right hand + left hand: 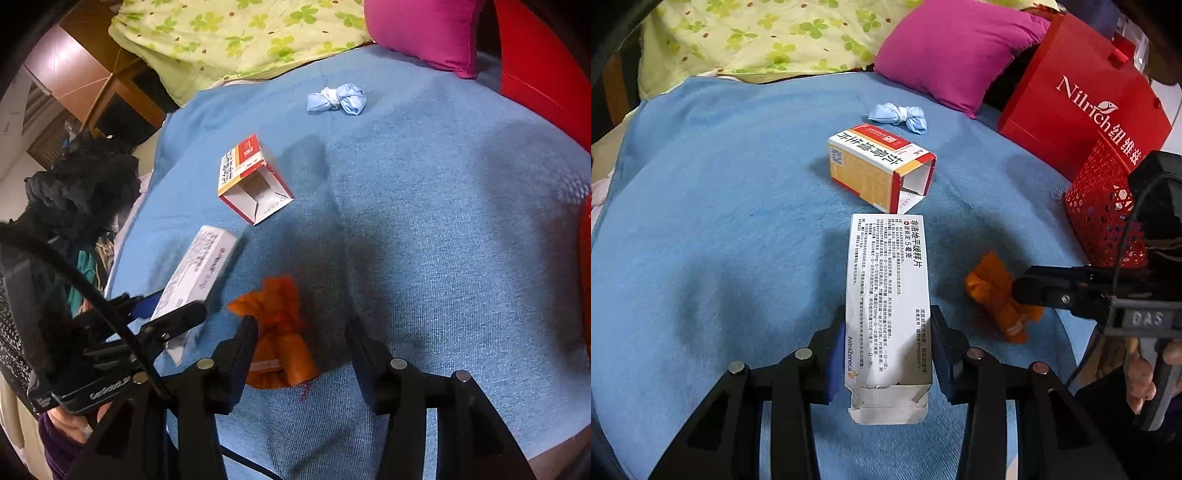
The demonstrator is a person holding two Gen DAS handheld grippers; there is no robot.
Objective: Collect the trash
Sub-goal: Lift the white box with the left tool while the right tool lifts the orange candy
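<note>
Blue blanket [720,221]: covers the bed and fills most of both views, bearing all loose trash. White medicine box [886,295]: long, lower centre of the left wrist view, near end torn open; left gripper [888,332] is closed on it, blue pads pressed to its two long sides. Orange wrapper [280,332]: crumpled, lower centre of the right wrist view, lying on the blanket between the fingers of the right gripper [301,332]; jaws stand apart, left finger touching or just beside the wrapper, right finger clear of it, nothing gripped. Red-and-yellow box [879,170]: open-ended, empty, on its side just beyond the far end of the white box. Knotted pale-blue cloth [899,116]: farther back, upper centre. Magenta pillow [956,48]: upper right. Clover-print green bedding [757,37]: along the top. Red paper bag [1082,96]: right edge, upright. Red perforated basket [1104,218]: in front of the bag, near the wrapper.
</note>
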